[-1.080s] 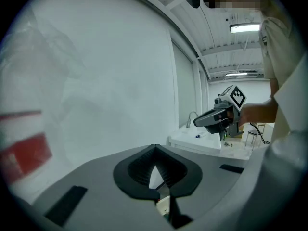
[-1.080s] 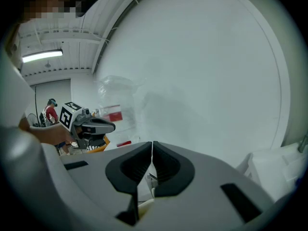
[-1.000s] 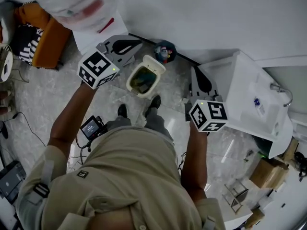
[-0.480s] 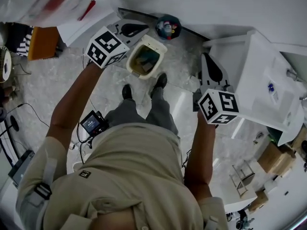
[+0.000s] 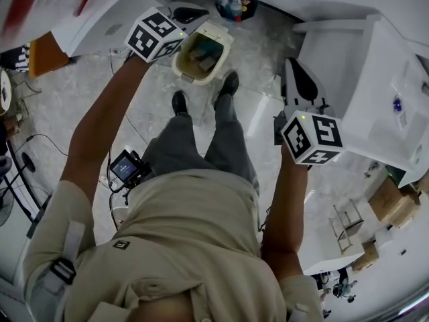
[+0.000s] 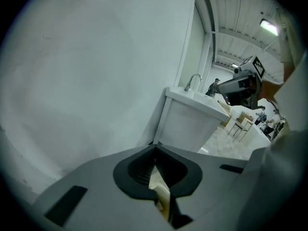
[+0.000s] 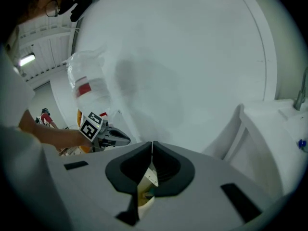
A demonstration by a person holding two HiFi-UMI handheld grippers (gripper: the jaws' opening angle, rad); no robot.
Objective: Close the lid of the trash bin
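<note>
Head view. Looks steeply down past a person's chest and shoes to a pale stone floor [image 5: 60,106]. Shows the left claw [image 5: 191,12] reached out ahead, just beside the left rim of the trash bin [image 5: 179,69]. Finds the bin open, with the lid [image 5: 220,32] tipped up on its far side and yellowish rubbish inside. Places the bin well to the left of the right claw [image 5: 291,66] and farther forward. Sets a white cabinet [image 5: 375,79] just right of the right claw. Sets a small dark pot [image 5: 232,2] of coloured bits just past the left claw's tips, by the wall.

Left gripper view. Shows the left claw [image 6: 155,149] clenched, tips pressed together, grasping nothing. Catches a cream sliver of the bin through the gap behind the tips, below the claw. Takes in a blank white wall [image 6: 96,57] ahead and to the left. Takes in the cabinet with a tap [image 6: 192,81] ahead and to the right.

Right gripper view. Shows the right claw [image 7: 152,143] clenched too, tips meeting, empty. Glimpses the open bin through the gap, below and beyond the tips. Picks out the left claw with its marker cube [image 7: 91,125] up and left of the tips. Picks out a clear plastic bundle [image 7: 89,88] with a red patch above that claw.
</note>
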